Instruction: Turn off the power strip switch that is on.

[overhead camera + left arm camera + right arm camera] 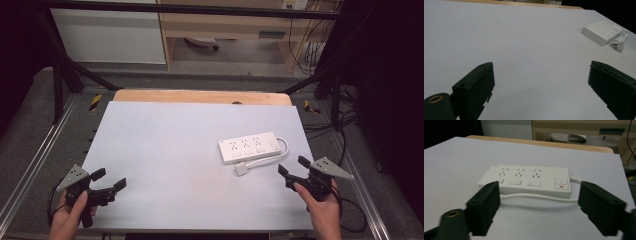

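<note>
One white power strip [250,147] lies lengthwise across the table [165,160].

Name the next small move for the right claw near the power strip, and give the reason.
Probably ease the right claw forward toward the plug. Its jaws stand open and empty, the power strip and its cable lie just ahead, and the left claw is far off.

White power strip [250,147] lying on the pale table sheet [165,165], its cord [280,155] looping round to a plug [242,169] resting just in front.
</note>
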`<state>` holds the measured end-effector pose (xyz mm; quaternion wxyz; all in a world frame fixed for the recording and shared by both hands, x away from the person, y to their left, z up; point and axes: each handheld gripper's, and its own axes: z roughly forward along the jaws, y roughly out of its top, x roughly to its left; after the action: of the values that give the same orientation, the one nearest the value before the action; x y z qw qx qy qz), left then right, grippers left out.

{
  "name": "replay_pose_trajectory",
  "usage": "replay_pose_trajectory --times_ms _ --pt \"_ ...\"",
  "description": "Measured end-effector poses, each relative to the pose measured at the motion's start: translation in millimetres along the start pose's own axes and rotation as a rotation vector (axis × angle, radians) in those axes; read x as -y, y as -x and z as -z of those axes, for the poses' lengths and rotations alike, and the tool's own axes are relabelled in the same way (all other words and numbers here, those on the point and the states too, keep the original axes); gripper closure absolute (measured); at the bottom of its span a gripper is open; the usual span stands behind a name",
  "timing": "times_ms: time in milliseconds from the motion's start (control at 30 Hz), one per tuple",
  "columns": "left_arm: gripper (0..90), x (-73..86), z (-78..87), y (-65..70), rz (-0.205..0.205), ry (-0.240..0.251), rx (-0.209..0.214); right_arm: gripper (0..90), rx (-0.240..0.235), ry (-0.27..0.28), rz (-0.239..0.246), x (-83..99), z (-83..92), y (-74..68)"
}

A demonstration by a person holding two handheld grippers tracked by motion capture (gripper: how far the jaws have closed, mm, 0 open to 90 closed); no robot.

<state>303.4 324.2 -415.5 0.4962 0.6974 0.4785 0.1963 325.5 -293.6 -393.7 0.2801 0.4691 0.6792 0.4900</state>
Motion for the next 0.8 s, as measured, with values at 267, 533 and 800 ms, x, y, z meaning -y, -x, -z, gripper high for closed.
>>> replay_pose_trajectory --times_ms 267,533,800 --pt "6.8 0.5 -0.9 -0.3 0.002 -0.003 -0.003 63.8 0.017 0.015 0.055 -11.8 -4.2 -2.1" --pt "6.9 1.2 -2.3 0.2 0.0 -0.017 0.001 80.8 0.027 0.039 0.081 -16.6 -6.4 -1.1" --pt "6.9 1.4 -2.6 0.9 0.0 -0.015 0.003 86.6 0.035 0.021 0.086 -21.3 -7.5 1.0"
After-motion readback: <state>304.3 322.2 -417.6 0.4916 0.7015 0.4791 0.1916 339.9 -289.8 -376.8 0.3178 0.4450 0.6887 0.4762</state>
